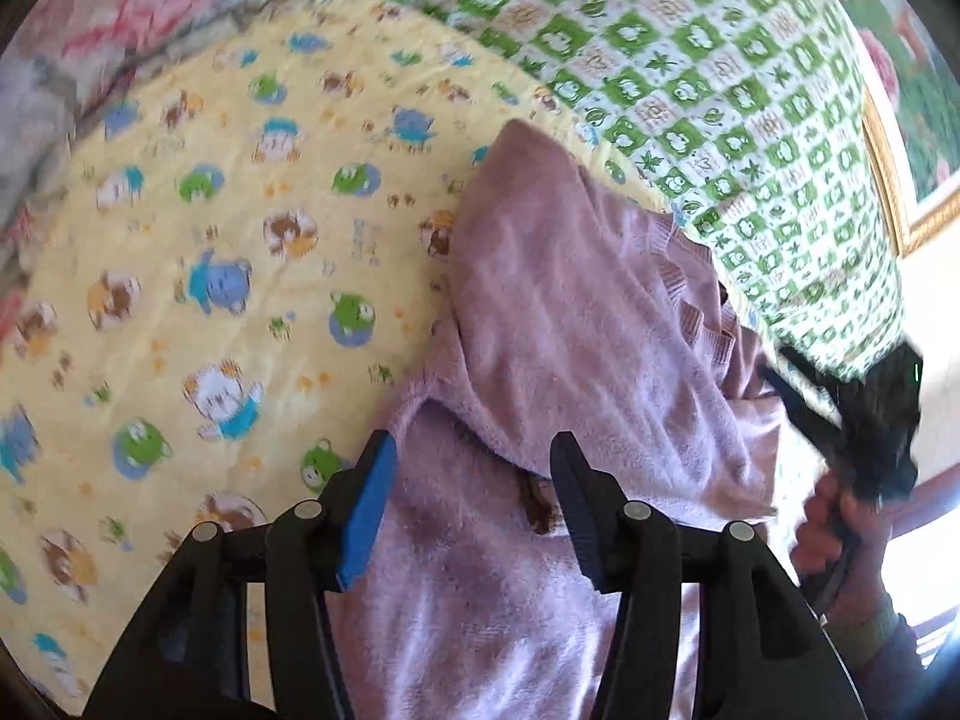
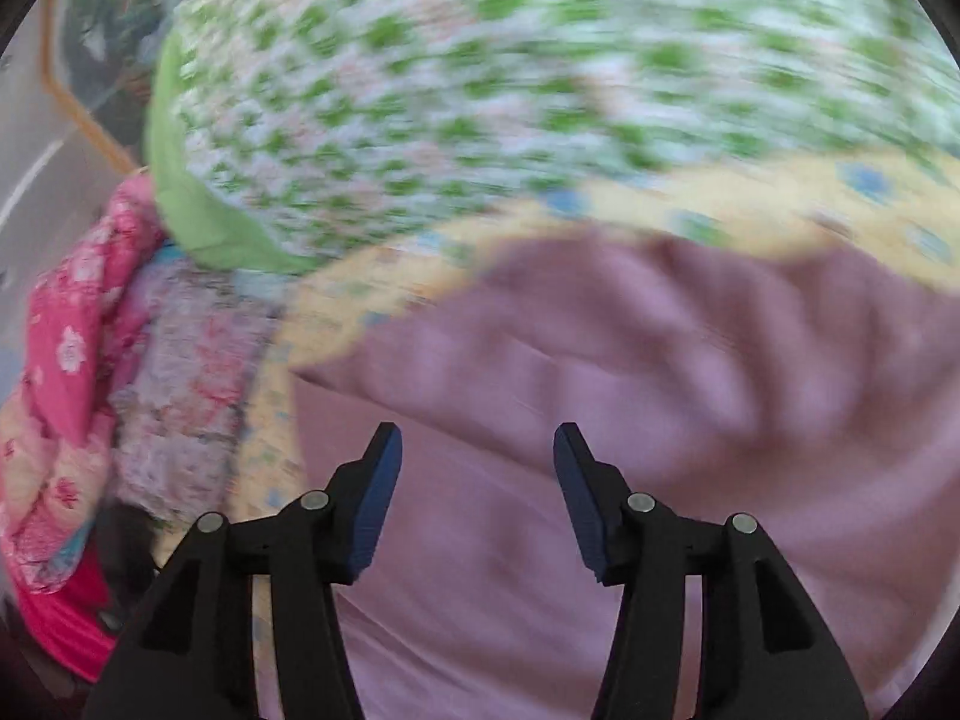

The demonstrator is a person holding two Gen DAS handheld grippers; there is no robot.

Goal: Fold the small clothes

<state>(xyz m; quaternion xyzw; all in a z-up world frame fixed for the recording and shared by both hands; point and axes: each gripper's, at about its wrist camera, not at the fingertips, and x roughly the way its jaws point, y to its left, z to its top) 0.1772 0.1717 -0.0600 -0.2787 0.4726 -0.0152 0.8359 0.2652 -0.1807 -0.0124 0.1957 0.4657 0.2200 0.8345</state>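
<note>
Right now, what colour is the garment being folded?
Light purple, a fuzzy knit garment; the left wrist view shows it best.

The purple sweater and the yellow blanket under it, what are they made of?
The purple sweater looks like soft, fuzzy knit, maybe fleece or wool: its surface is nappy and one edge is ribbed. The yellow blanket looks like thin matte cotton, printed with cartoon animals and lightly wrinkled. I cannot be sure of either.

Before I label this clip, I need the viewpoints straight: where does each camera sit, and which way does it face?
Left wrist: rides the left tongs, looking along open fingers at the lilac knit garment on a yellow cartoon-print sheet; the right tongs and the hand gripping them show at right.
Right wrist: rides the right tongs, open, over the same garment; blurred.
Shared: garment, sheet, green checked quilt.
</note>
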